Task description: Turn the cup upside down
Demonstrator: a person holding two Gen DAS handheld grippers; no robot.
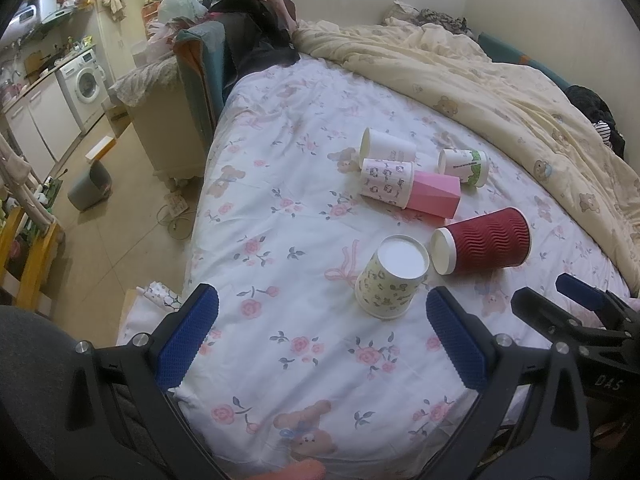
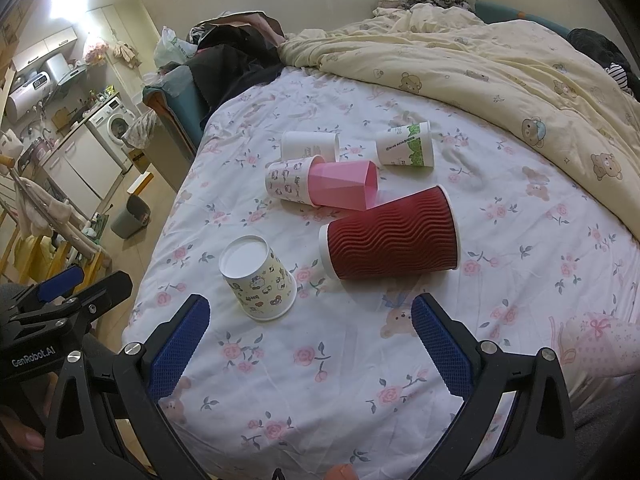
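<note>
Left claw wide open, empty, above bed; right claw same. Yellow patterned cup just ahead, standing upside down, base up, axis vertical. Red ribbed cup lies sideways beside it. "GenRobot.AI" on left claw body

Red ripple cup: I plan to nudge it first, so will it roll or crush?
The red ripple cup lies on its side on the soft bedsheet, so it probably rolls in a curve. It looks like paper: likely light and crushable.
</note>
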